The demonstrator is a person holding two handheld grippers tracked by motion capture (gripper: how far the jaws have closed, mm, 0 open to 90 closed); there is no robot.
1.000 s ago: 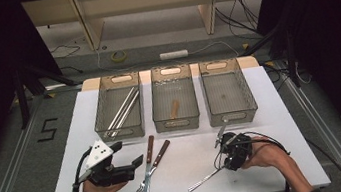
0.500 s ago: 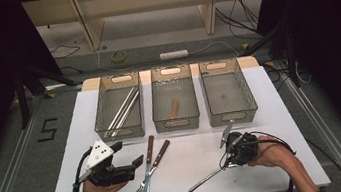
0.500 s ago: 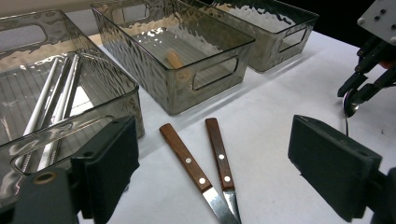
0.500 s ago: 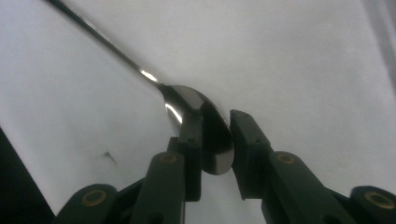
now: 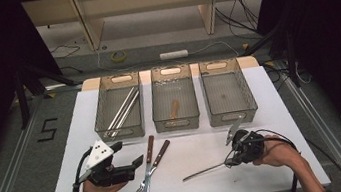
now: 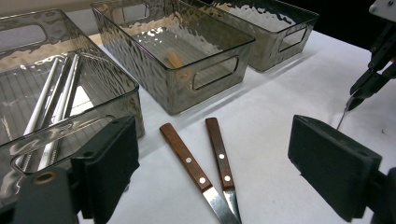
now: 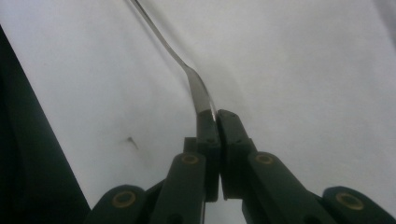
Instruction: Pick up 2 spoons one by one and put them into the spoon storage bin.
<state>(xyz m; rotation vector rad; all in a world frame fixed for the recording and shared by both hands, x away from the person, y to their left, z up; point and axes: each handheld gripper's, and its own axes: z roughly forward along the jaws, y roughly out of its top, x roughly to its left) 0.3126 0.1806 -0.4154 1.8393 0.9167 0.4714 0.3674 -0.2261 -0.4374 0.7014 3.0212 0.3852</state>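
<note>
left claw (image 5: 139, 160): mine, jaws spread wide, nothing in them, sitting low on the worktop (image 5: 272, 112) just left of the knives
left bin (image 5: 120, 110): long metal rods lying in it
two wood-handled knives (image 6: 205, 161): flat on the worktop side by side, in front of the middle bin (image 5: 174, 103)
middle bin: one small tan piece inside, can't tell what
right claw (image 7: 215, 114): pinched tight on one end of a thin metal utensil (image 5: 204, 172), which lies across the worktop
right bin (image 5: 228, 93): behind that claw

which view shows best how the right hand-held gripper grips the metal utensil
The right gripper view: the right hand-held gripper has its jaws shut on the metal utensil. The high view shows its whole length; the left gripper view, just a sliver.
</note>
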